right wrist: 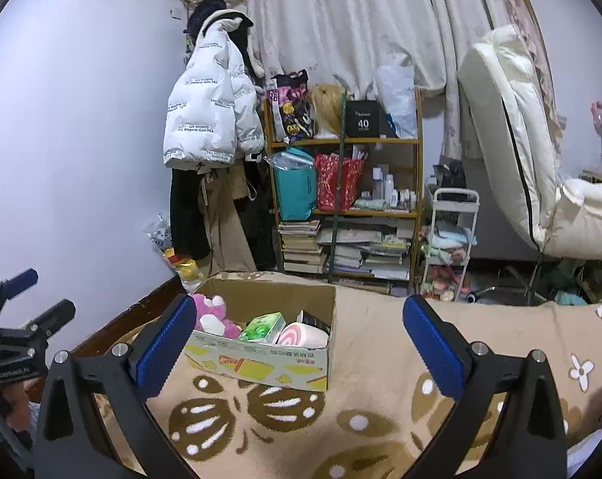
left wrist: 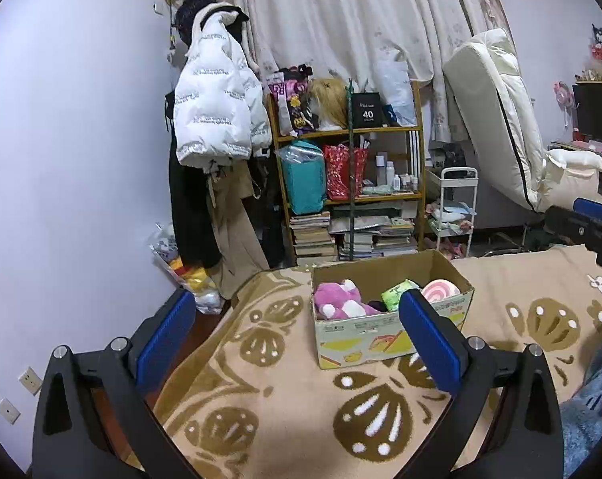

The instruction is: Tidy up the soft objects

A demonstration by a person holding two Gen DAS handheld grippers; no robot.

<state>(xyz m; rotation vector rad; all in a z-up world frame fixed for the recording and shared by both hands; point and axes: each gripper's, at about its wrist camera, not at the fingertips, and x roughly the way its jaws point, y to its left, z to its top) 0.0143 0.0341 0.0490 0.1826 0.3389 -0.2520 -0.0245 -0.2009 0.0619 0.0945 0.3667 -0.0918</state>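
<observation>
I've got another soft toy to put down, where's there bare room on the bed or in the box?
Blanket is bare right of the cardboard box and in front of it. The box's front is crowded: pink plush, green pack, swirl cushion.

Even, cool indoor light fills both wrist views, with no visible lamp and only soft shadows under the cardboard box (left wrist: pixel 389 331) on the patterned blanket (left wrist: pixel 285 419). The pale wall (left wrist: pixel 73 139) at left reads faintly violet, without glare. Fisheye distortion bows the far shelf (right wrist: pixel 343 141) and curtains (right wrist: pixel 341 12); black vignetting rims every corner. Focus is sharp centrally, softening slightly toward the edges.
</observation>
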